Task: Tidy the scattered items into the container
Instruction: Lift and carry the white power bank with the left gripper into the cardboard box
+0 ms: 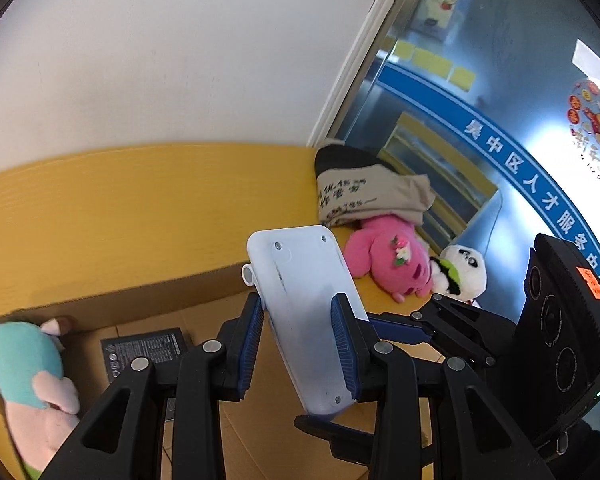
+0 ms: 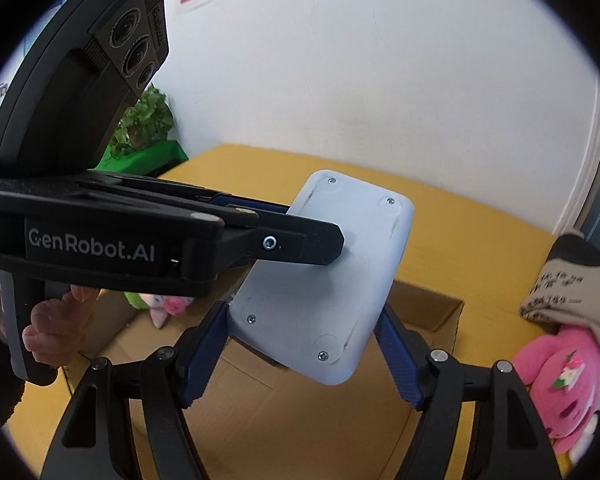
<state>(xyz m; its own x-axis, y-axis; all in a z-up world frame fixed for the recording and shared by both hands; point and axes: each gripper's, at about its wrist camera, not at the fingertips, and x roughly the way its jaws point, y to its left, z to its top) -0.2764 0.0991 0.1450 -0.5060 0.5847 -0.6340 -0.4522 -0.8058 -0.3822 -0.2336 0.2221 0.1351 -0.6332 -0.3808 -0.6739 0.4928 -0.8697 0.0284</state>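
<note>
With a plush (image 1: 32, 372) and booklet (image 1: 146, 350) already in the cardboard box (image 1: 148, 300), the left tool (image 1: 300, 344) grips the white device (image 1: 304, 300) above it, the right tool (image 2: 304, 356) spread open around the device's lower end, while the pink plush (image 1: 388, 260), panda (image 1: 462, 270) and folded shirt (image 1: 364, 192) wait at the frame's right.

A yellow table (image 1: 140, 208) bears an open cardboard box (image 1: 172, 296), folded cloth (image 1: 364, 196), pink plush (image 1: 388, 256) and panda toy (image 1: 464, 268), right of frame.

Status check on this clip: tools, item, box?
Left tool shut on flat white plastic device, held over open cardboard box. Right tool open around the device's lower end. Pink plush toy on the yellow table, outside the box.
</note>
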